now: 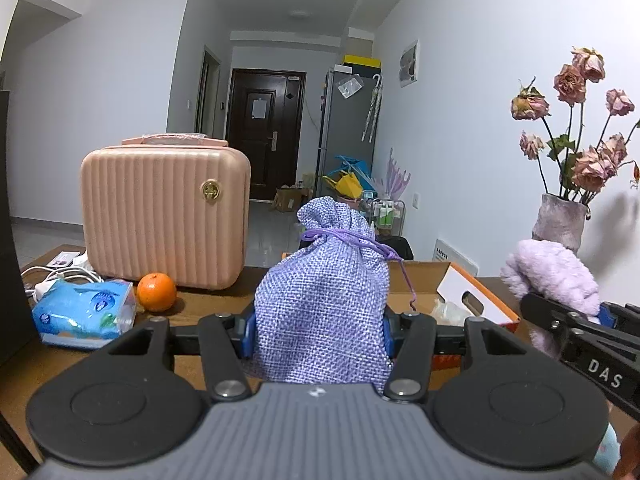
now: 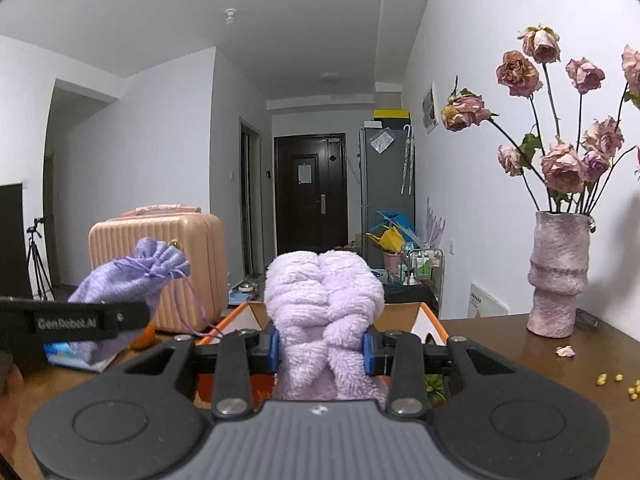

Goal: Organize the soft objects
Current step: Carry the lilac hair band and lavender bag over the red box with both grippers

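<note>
My left gripper [image 1: 318, 334] is shut on a purple woven drawstring pouch [image 1: 324, 292], held upright above the table with its tied neck on top. My right gripper [image 2: 322, 350] is shut on a fluffy lilac plush item [image 2: 324, 300], also lifted off the table. Each view catches the other hand: the plush [image 1: 552, 280] shows at the right of the left wrist view, the pouch [image 2: 132, 284] at the left of the right wrist view. Behind both grippers stands an open cardboard box [image 1: 424, 276] with orange and white flaps [image 2: 434, 322].
A pink ribbed hard case [image 1: 164, 212] stands at the back left of the brown table [image 1: 36, 364], with an orange [image 1: 156, 292], a blue tissue pack [image 1: 84, 312] and white cables beside it. A vase of dried roses [image 2: 558, 276] stands at the right, with petals and crumbs nearby.
</note>
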{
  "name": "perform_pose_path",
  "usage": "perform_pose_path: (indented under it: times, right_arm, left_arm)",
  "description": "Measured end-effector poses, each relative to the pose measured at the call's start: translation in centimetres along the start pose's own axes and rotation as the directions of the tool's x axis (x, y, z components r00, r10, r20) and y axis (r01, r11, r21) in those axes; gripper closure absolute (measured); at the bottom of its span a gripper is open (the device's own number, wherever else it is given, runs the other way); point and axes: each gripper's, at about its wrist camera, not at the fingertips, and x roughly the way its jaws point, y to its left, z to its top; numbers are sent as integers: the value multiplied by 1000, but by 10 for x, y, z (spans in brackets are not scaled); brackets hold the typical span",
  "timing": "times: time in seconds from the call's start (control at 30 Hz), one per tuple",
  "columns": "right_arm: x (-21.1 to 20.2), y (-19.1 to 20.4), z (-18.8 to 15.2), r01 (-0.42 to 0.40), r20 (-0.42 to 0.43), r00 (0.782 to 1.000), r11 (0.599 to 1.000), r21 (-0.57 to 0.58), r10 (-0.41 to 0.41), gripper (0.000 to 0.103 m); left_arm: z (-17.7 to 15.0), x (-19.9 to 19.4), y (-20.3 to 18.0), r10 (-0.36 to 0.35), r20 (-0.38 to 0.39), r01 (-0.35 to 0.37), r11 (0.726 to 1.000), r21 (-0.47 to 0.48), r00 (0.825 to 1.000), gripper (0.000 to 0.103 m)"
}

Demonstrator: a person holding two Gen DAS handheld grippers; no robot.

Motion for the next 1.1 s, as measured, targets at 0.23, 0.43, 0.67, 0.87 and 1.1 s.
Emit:
perform_pose_path:
  times: [0.23, 0.43, 0.67, 0.87, 1.1]
  right_arm:
    - [37, 4, 7, 30, -30, 999, 999, 40, -29, 68]
    - [68, 3, 9, 62, -67, 996, 996, 69, -58, 68]
    - [101, -1, 11, 100, -91, 992, 990, 96, -91, 68]
    - [128, -1, 11, 127, -122, 986, 987, 100, -115, 68]
    - [159, -5, 13, 163, -152, 978, 979, 120, -144, 68]
  left_arm:
    - [13, 26, -1, -1, 3, 1, 1000, -5, 1000, 49]
    - [19, 54, -3, -5, -1, 5, 1000, -2, 1000, 49]
    - [27, 85, -6, -13, -16, 13, 1000, -10, 1000, 49]
    - [33, 113, -7, -28, -32, 28, 999, -20, 999, 49]
    - [38, 145, -9, -28, -49, 27, 1000, -15, 998, 49]
